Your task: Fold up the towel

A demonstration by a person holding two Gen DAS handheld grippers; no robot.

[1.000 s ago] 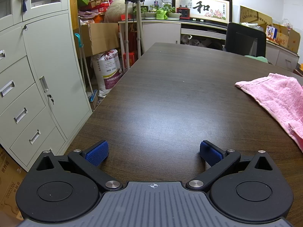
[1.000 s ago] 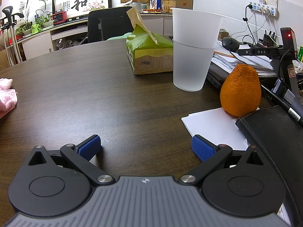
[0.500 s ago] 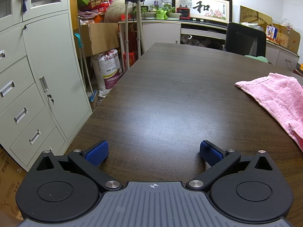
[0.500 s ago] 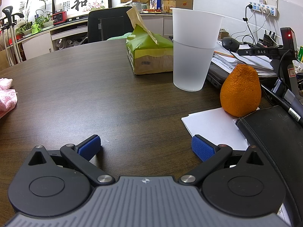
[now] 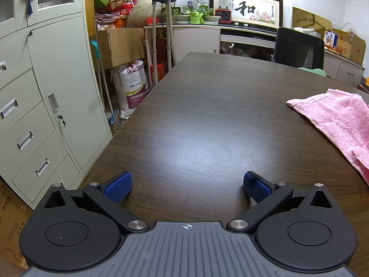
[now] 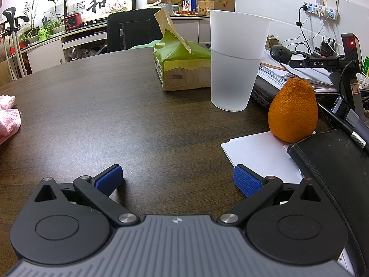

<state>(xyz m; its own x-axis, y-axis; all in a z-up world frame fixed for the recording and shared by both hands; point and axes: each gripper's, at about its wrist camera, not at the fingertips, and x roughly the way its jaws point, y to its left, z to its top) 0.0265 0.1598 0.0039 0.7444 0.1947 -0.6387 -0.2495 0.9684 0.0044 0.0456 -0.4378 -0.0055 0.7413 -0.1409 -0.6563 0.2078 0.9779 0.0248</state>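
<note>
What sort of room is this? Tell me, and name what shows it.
Most likely an office or meeting room that doubles as storage: a long dark table, grey filing cabinets with drawers, an office chair, and stacked papers beside a computer mouse.

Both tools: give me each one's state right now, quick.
Left tool: open, holding nothing; the pink towel lies off to its right, untouched.
Right tool: open, holding nothing, over bare table.
</note>
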